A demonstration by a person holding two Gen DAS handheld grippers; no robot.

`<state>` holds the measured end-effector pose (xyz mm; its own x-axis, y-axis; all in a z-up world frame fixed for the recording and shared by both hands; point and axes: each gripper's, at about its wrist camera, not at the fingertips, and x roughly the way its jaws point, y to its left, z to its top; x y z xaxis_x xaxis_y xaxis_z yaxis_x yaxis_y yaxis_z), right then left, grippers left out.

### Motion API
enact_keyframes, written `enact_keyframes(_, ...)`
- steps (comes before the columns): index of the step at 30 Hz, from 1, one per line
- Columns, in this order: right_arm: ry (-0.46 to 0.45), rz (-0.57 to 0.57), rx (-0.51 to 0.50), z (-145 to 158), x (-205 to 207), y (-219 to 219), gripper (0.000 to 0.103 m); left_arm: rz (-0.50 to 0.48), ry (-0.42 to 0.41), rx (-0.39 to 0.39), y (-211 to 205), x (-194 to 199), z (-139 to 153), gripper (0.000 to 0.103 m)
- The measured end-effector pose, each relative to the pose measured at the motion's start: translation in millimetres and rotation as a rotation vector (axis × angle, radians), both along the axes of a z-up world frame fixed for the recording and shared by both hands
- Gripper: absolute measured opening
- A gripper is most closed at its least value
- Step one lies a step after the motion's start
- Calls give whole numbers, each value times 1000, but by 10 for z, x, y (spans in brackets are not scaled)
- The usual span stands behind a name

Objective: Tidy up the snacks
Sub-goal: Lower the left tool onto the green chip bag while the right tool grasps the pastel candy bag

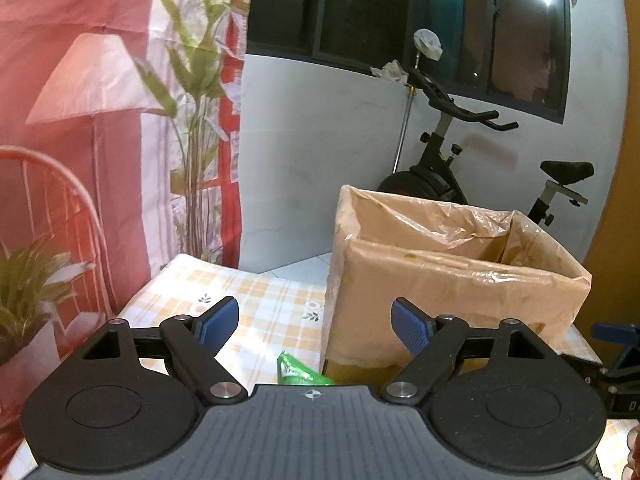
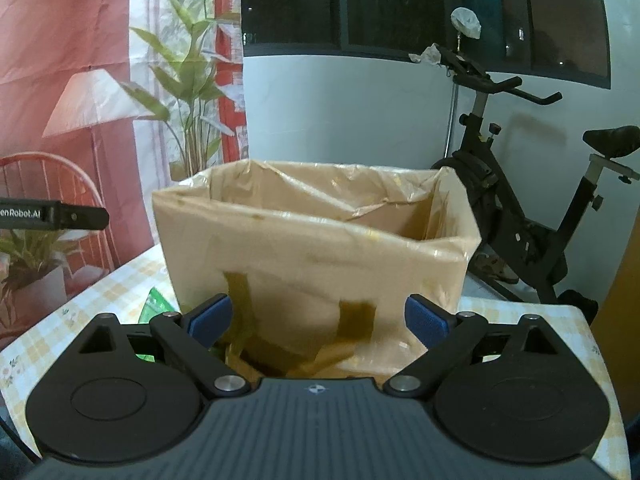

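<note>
A tan cardboard box [image 1: 452, 280] lined with clear plastic stands open-topped on the checked tablecloth [image 1: 256, 300]; it also fills the middle of the right wrist view [image 2: 316, 256]. A green snack packet [image 1: 298, 372] lies on the cloth at the box's near left corner, partly hidden by my left gripper body; a sliver of it shows in the right wrist view [image 2: 150, 306]. My left gripper [image 1: 316, 322] is open and empty above the packet. My right gripper [image 2: 318, 320] is open and empty, close in front of the box.
An exercise bike [image 2: 520, 200] stands behind the table at the right. A red and white printed backdrop [image 1: 100, 120] hangs at the left. The table's far edge [image 1: 280, 276] runs just behind the box. The left gripper's tip [image 2: 76, 216] shows at the left of the right wrist view.
</note>
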<state>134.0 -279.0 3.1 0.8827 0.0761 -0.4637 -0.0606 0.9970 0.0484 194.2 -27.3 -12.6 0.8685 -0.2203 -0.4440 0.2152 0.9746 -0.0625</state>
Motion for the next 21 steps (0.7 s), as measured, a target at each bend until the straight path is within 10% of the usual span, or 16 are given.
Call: enact_keyframes(21,212,102,-243,-716,-284,185,97,75,157,-21,247,-161,-646,85)
